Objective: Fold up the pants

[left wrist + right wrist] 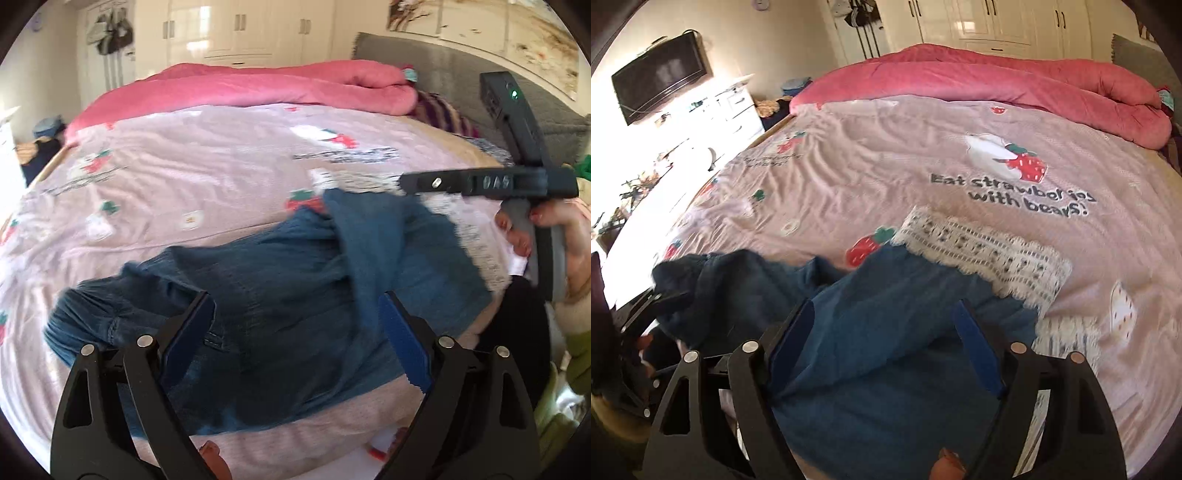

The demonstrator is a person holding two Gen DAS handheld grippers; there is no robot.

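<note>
Left wrist view: my left gripper [295, 321] & right gripper [882, 328] both hang w/ jaws apart, empty, over blue pants [258, 295] rumpled on bed [923, 155], one leg flopped over — folding barely begun imo.

The pants [871, 332] look like soft matt denim-blue cloth, creased. The sheet [886, 177] is thin printed cloth, finely wrinkled. The blanket [997, 81] seems plush. The cupboards [236, 29] are glossy.

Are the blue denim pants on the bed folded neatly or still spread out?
Partly folded, not neat: the blue denim pants lie rumpled on the pink strawberry bedsheet, one flap turned over.
</note>
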